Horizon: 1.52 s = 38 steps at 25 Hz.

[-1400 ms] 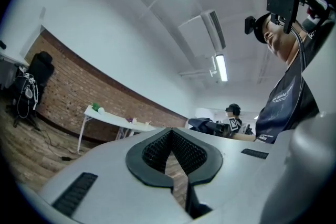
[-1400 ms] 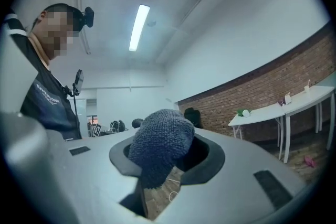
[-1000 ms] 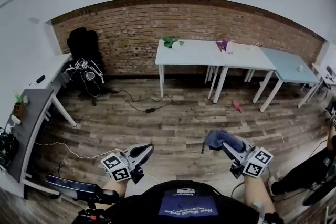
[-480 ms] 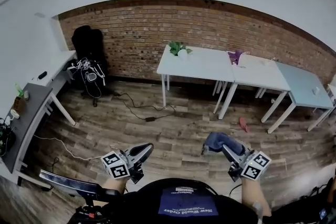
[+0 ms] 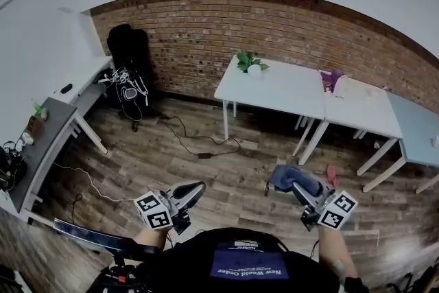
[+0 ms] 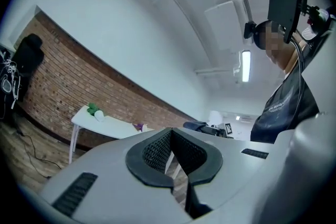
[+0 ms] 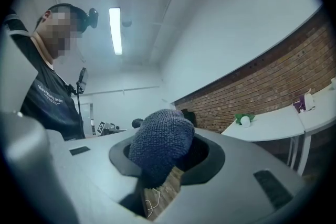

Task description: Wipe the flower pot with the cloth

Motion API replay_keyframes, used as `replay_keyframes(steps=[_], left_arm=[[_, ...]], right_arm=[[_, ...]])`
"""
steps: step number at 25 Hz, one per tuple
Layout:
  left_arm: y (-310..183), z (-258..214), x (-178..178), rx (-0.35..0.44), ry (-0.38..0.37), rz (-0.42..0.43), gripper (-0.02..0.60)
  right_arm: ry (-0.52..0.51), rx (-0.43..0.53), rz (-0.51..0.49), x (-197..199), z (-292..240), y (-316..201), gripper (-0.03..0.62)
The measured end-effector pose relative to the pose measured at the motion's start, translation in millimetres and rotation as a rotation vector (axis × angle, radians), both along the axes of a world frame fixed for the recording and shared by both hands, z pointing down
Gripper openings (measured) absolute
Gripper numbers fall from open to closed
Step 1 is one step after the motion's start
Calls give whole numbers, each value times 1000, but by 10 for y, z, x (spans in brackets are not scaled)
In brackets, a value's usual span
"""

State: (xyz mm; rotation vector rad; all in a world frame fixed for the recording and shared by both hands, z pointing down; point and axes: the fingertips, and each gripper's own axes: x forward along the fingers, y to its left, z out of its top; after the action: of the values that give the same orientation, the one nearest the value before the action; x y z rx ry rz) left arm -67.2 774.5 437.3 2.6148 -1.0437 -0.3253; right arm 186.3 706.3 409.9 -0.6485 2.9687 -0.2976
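Observation:
The flower pot (image 5: 254,67) is a small white pot with a green plant, standing at the left end of a white table (image 5: 281,89) by the brick wall, far ahead of both grippers. It shows small in the left gripper view as the pot (image 6: 96,114) and in the right gripper view as the pot (image 7: 244,120). My right gripper (image 5: 291,183) is shut on a blue knitted cloth (image 5: 285,177), which bulges out of the jaws as the cloth (image 7: 160,145). My left gripper (image 5: 195,189) is shut with nothing in it, its pads (image 6: 157,148) meeting.
More white tables (image 5: 360,106) run to the right, with a purple object (image 5: 333,79) on them. A pink thing (image 5: 332,175) lies on the wooden floor, and a cable (image 5: 199,145) crosses it. A black chair (image 5: 130,55) and a grey desk (image 5: 44,141) stand at the left.
The table with the pot has come nearer and larger in the head view. Both grippers travelled forward over the floor; the cloth stays held in the right one.

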Motion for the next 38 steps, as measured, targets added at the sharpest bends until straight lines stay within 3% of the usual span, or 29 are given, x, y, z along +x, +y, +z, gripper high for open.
replay_keyframes(steps=[4, 12, 18, 25, 32, 38], left_arm=[[-916, 104, -265, -6, 25, 5, 2], [-2429, 25, -1071, 56, -4, 154, 2], [-3427, -5, -1419, 28, -7, 223, 2], [-4482, 220, -993, -15, -16, 226, 2], [-5672, -24, 4, 14, -33, 167, 2], [-6402, -33, 464, 24, -27, 96, 2]], right_arm=[[15, -5, 18, -232, 29, -887, 118], [8, 31, 144, -1052, -144, -2095, 118], [11, -3, 197, -1471, -141, -2885, 118], [-2, -55, 208, -1016, 107, -3965, 118], [16, -37, 97, -251, -41, -5311, 118], [-2, -6, -10, 75, -26, -6209, 118]])
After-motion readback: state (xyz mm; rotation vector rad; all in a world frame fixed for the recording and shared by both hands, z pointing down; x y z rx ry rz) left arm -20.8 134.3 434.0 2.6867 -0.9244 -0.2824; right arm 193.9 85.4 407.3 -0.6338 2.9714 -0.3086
